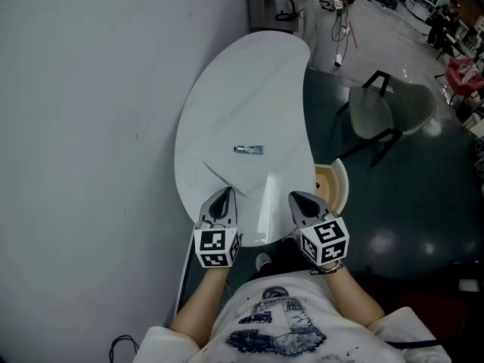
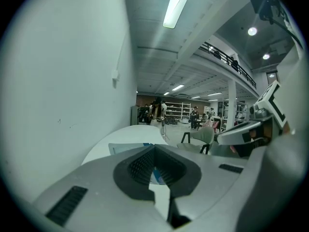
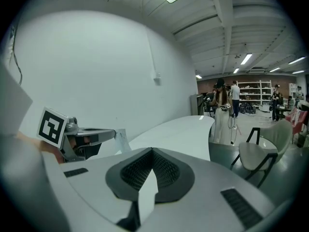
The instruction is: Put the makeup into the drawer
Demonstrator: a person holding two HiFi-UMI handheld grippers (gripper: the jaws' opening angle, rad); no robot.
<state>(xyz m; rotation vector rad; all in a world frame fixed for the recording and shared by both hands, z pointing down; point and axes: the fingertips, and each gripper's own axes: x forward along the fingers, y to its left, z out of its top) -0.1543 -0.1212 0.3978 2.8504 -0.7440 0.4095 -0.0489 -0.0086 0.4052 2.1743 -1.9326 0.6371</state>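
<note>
Makeup tube (image 1: 248, 150) is seen lying flat on the white curved table (image 1: 227, 89), near its middle and well apart from both tools. The table is set against a grey wall (image 1: 83, 127). Left gripper (image 1: 224, 197) is held over the table's near edge, jaws closed together, nothing gripped. Right gripper (image 1: 299, 198) is held beside it, near the table's right edge, jaws likewise pressed together and empty. A grey chair (image 1: 389, 112) is placed on the dark floor to the right, apart from the table. A round pale-wood piece (image 1: 336, 186) is noted just beside the table's right edge; what it is cannot be told.
</note>
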